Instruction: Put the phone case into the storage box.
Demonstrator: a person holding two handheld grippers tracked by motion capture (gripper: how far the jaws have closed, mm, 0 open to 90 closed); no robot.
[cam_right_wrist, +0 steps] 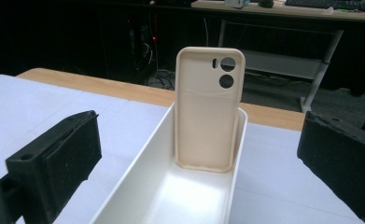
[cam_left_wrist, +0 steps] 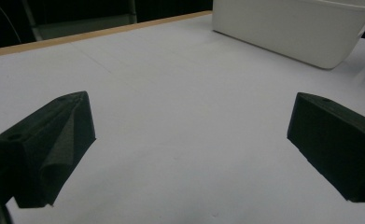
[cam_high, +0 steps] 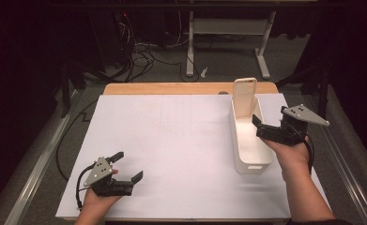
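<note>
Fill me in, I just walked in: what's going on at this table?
A person holds a claw in each hand over a white-covered table. The right claw is open beside a long white bin, facing a cream phone case that stands upright against the bin's far end. The left claw is open too, near the table's front edge, holding nothing.

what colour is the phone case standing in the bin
Cream or pale beige; the phone case shows best in the right gripper view.

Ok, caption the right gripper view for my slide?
Open right tongs face a cream phone case leaning upright in a white bin.
</note>
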